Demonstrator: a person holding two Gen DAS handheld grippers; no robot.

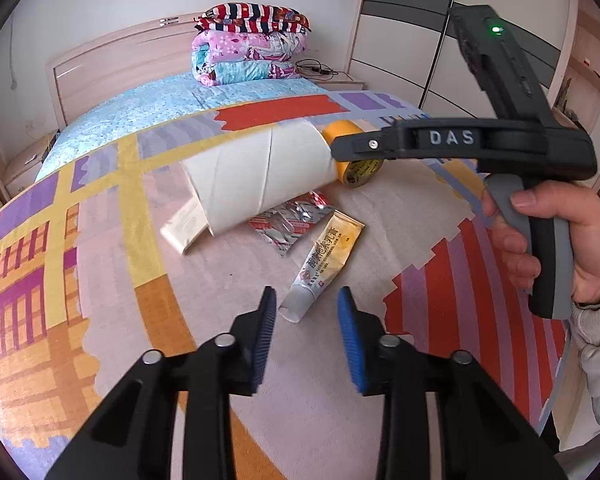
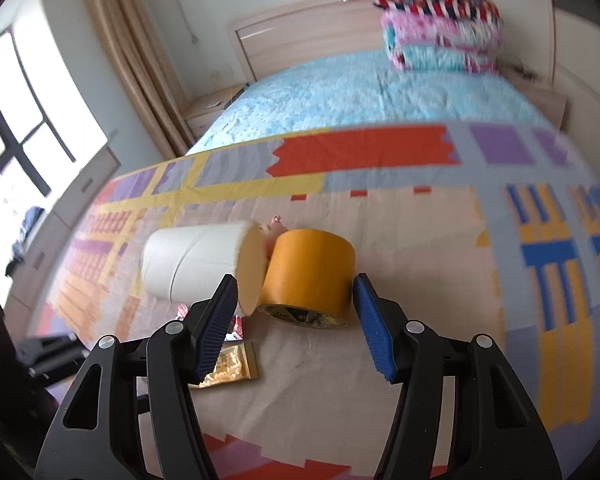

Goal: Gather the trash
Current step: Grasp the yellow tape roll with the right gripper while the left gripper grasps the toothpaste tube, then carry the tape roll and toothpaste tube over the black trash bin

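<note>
Blue-padded jaws of your left gripper (image 1: 306,300) stand released, nothing between them, just short of the ointment tube (image 1: 320,268), which lies flat on the patterned blanket (image 1: 112,264) near the white paper roll (image 1: 260,176), beside the foil wrapper (image 1: 288,224). The tube's long axis runs from its cap end, nearest your pads, away toward the tape roll (image 2: 308,276). Straddle it across the narrow width, then close. Your right gripper (image 2: 296,320) is likewise released, framing the tape roll, which rests against the paper roll's end.
</note>
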